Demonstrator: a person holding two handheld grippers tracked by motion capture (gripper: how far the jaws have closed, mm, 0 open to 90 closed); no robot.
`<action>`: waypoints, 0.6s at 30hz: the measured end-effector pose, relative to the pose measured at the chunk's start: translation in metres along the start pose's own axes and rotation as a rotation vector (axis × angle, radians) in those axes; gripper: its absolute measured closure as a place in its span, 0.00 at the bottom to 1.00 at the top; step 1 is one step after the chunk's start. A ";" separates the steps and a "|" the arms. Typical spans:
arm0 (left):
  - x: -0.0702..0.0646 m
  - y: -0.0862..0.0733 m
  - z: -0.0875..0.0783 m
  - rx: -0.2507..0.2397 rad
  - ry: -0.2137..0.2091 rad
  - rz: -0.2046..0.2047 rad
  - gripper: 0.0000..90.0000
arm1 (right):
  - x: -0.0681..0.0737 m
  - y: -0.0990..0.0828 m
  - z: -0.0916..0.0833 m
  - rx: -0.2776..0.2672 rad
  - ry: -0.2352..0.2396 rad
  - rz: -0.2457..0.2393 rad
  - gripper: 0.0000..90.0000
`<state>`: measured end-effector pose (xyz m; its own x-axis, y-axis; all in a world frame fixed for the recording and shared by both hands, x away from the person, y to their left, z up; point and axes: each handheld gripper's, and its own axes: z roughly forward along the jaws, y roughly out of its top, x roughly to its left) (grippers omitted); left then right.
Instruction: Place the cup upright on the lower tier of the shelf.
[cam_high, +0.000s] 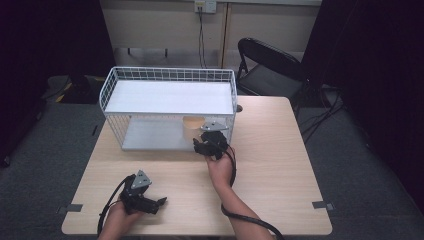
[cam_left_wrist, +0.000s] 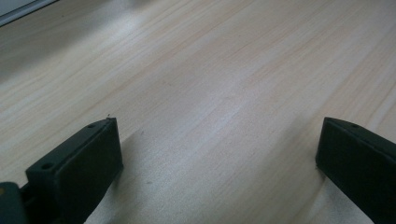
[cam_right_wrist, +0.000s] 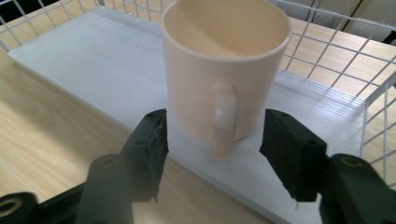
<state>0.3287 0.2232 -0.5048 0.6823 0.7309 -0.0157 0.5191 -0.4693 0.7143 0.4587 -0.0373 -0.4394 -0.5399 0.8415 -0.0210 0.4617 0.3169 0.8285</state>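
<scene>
The right hand-held gripper (cam_right_wrist: 212, 140) gapes unclenched, the cream mug (cam_right_wrist: 224, 70) upright just ahead between its jaws; the left hand-held gripper (cam_left_wrist: 219, 154) rests released over bare worktop (cam_left_wrist: 210, 70).

A black folding chair (cam_high: 267, 65) stands behind the wooden bench (cam_high: 280, 165). Grey carpet (cam_high: 370, 190) covers the floor. A wall socket (cam_high: 205, 6) holds a cable.

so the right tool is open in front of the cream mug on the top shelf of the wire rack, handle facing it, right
Not quite: the mug stands on the bottom shelf of the wire rack, not the top one. The high view shows it under the upper shelf, at the lower shelf's front right. The rest holds: in the right gripper view the right tool is open, jaws either side of the handle, which faces it.
</scene>
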 end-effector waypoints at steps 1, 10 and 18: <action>0.000 0.000 0.000 0.000 0.000 0.000 0.00 | 0.000 0.000 -0.001 0.000 0.009 0.000 0.41; 0.000 0.000 0.000 0.000 0.000 0.001 0.00 | 0.000 -0.003 -0.015 -0.023 0.053 -0.001 0.23; 0.000 0.000 0.000 -0.002 0.002 0.000 0.00 | -0.003 -0.008 -0.031 -0.035 0.110 0.006 0.17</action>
<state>0.3291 0.2230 -0.5049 0.6814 0.7318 -0.0142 0.5178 -0.4683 0.7160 0.4350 -0.0557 -0.4288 -0.6124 0.7893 0.0438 0.4410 0.2951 0.8476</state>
